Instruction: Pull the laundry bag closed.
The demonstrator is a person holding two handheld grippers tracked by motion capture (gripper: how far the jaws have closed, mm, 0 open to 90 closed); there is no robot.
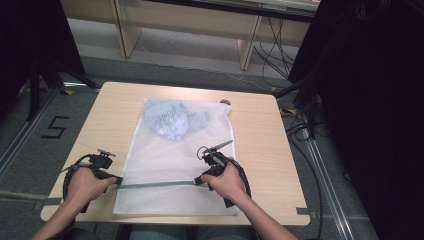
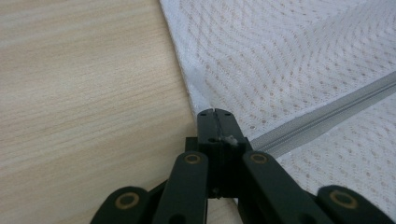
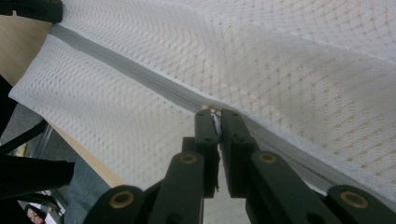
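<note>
A white mesh laundry bag [image 1: 170, 160] lies flat on the wooden table [image 1: 255, 135], with a crumpled light-blue garment [image 1: 172, 120] inside its far half. A grey zipper [image 1: 155, 184] runs across the bag near the front edge. My left gripper [image 1: 119, 181] is shut on the bag's left edge at the zipper's end; in its own view the jaws [image 2: 215, 113] pinch the white fabric beside the zipper [image 2: 327, 116]. My right gripper [image 1: 196, 182] sits farther right along the zipper, shut on the small metal zipper pull [image 3: 209, 108] between its jaws [image 3: 215, 114].
Bare tabletop [image 2: 84, 84] lies left of the bag. The table's front edge is close behind both hands. Cables [image 1: 300, 125] and a black stand are on the floor to the right, and wooden furniture legs [image 1: 247, 45] stand beyond the table.
</note>
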